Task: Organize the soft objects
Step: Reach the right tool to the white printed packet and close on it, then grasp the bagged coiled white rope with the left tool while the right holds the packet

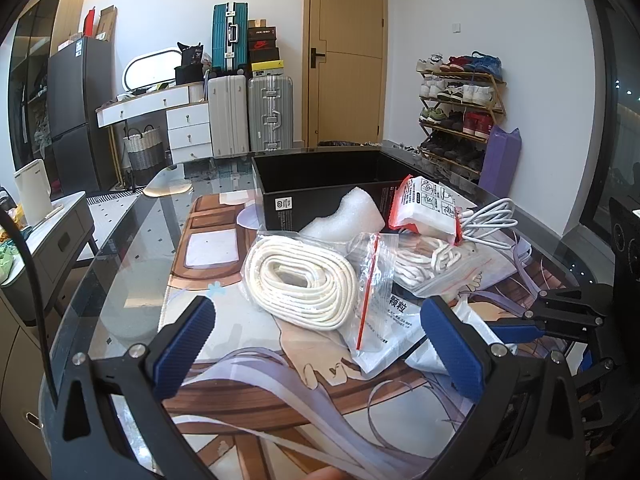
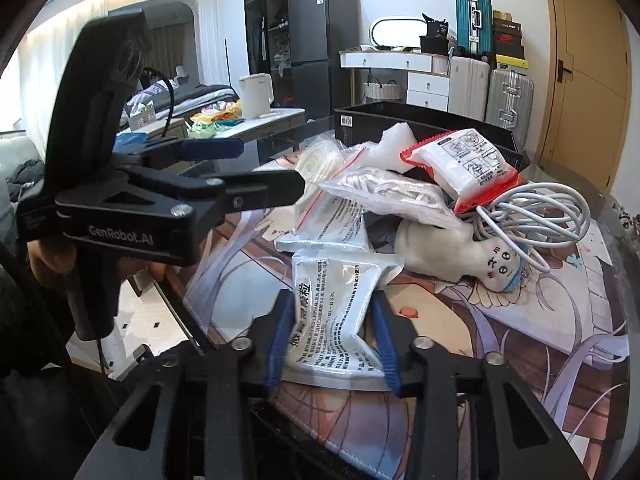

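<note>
Covering most of the glass table (image 1: 120, 248) is an anime-print mat (image 1: 208, 256), and at its far end sits a black box (image 1: 316, 176), open on top with nothing visible inside. Piled in front of the box: a bagged coil of white rope (image 1: 300, 288), a foam chunk (image 1: 348, 216), a second zip bag of cord (image 2: 384, 192), a red-edged pack (image 2: 468, 164), a tangle of white cable (image 2: 536, 212) and a little plush doll (image 2: 452, 248) under it. Left gripper (image 1: 316, 336) is spread wide, hanging just short of the rope with nothing in it. Right gripper (image 2: 334, 336) is squeezed onto a white sachet (image 2: 336, 312), near edge of the pile.
</note>
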